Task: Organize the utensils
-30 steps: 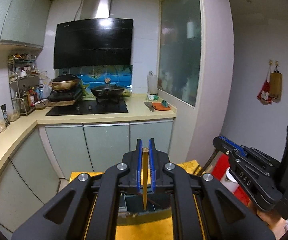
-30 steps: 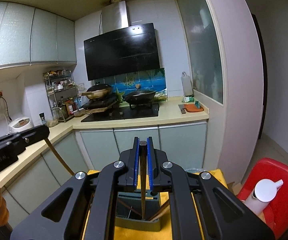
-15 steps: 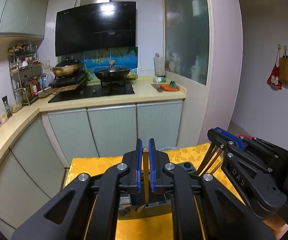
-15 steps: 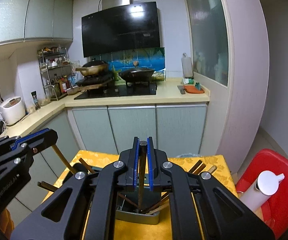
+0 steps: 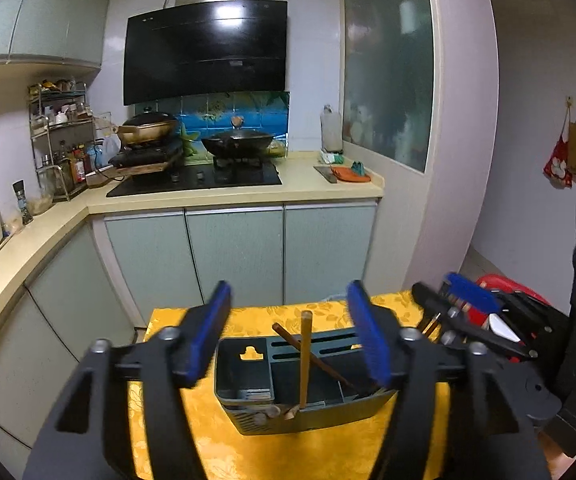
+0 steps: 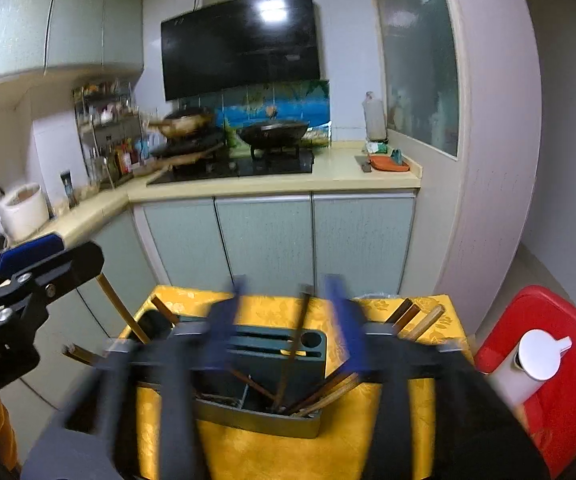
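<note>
both grippers hang over the grey utensil caddy (image 5: pixel 300 396) on the yellow tablecloth (image 5: pixel 288 452). left gripper (image 5: pixel 290 332) jaws apart, gripping nothing; right gripper (image 6: pixel 288 320) jaws also apart. chopsticks (image 5: pixel 306 356) lean inside the caddy's right compartment.

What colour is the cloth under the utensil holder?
Golden yellow with a floral pattern; the cloth shows best in the left wrist view, under the grey-green holder.

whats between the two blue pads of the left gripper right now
In the left wrist view, the open left gripper frames a light wooden chopstick standing in the grey-green plastic utensil holder.
</note>
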`<state>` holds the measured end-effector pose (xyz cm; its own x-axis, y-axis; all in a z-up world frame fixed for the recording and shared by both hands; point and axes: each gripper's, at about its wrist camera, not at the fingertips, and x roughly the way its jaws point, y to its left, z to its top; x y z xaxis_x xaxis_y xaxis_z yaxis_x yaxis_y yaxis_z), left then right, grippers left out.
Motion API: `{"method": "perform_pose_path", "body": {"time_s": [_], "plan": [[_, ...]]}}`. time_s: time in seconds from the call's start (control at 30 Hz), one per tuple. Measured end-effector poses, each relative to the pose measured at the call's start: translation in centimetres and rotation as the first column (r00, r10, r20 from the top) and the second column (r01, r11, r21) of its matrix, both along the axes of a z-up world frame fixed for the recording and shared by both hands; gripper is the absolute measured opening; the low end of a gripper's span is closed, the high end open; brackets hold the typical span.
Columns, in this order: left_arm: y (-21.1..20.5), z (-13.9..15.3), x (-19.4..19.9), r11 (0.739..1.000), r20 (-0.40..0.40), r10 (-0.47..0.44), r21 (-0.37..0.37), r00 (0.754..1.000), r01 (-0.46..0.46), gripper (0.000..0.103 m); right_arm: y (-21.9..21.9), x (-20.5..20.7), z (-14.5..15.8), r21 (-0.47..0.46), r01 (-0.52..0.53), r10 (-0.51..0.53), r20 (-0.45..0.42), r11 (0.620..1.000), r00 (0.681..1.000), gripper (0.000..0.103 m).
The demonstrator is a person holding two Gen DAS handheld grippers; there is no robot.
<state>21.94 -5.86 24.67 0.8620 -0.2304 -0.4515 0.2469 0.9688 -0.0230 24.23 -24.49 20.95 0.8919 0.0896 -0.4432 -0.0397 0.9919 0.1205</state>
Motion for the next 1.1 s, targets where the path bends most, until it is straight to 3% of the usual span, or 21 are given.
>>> {"method": "perform_pose_path", "body": {"time_s": [0.23, 0.57, 0.9, 0.97, 1.1], "plan": [[2.1, 1.5, -0.9, 0.998, 0.019, 0.037, -0.047, 0.999, -0.036, 0.082, -1.2, -1.3, 1.4, 0.016, 0.006, -0.006, 0.03, 1.0, 1.0, 0.065], [2.7, 0.6, -1.0, 0.999, 0.021, 0.045, 0.005, 0.999, -0.046, 0.083, -1.8, -3.2, 2.1, 0.002, -0.008, 0.008, 0.038, 1.0, 0.999, 0.066], [0.0, -0.6, -0.1, 0.992, 0.005, 0.046, 0.114, 0.999, -0.046, 0.082, -1.6, -4.6, 1.5, -0.011, -0.016, 0.016, 0.032, 1.0, 0.999, 0.065], [-0.3, -1.0, 0.6, 0.99, -0.011, 0.062, 0.129, 0.998, -0.06, 0.08, -1.5, -5.0, 1.3, -0.016, -0.023, 0.024, 0.031, 1.0, 0.999, 0.065], [-0.3, -2.1, 2.9, 0.984, -0.079, 0.106, 0.149, 0.991, -0.093, 0.061, -1.6, -5.7, 1.1, -0.03, -0.03, 0.031, 0.032, 0.999, 0.999, 0.065]]}}
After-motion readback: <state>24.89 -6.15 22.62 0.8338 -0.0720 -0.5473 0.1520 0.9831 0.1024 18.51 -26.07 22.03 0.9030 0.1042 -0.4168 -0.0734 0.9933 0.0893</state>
